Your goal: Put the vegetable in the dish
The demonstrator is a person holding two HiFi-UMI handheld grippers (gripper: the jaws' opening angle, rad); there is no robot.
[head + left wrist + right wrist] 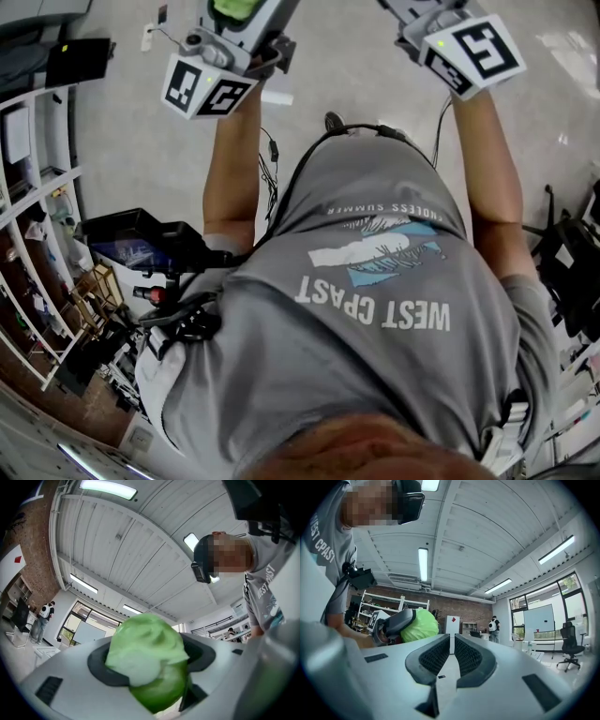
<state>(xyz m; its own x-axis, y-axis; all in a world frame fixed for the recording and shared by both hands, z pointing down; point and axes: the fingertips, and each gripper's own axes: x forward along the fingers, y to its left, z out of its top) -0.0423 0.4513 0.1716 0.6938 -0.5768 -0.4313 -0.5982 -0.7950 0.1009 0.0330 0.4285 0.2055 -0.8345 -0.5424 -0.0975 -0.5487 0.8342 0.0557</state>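
On the left, the left gripper is raised up, and its jaws squeeze a round green vegetable from both sides. Its own camera shows the leafy ball filling the space between the jaws, with the white ceiling behind it. The head view shows only a small green bit of it at the very top edge, above the marker cube on that gripper. What the head view shows best is the person's grey shirt in the middle and the pale floor far below. On the right, the right gripper is held up too. Only its own camera shows its jaws: they are close together, with just a thin gap and nothing in it. That camera also sees the vegetable from the side, and, further right, a person with a backpack and a black chair by the windows.
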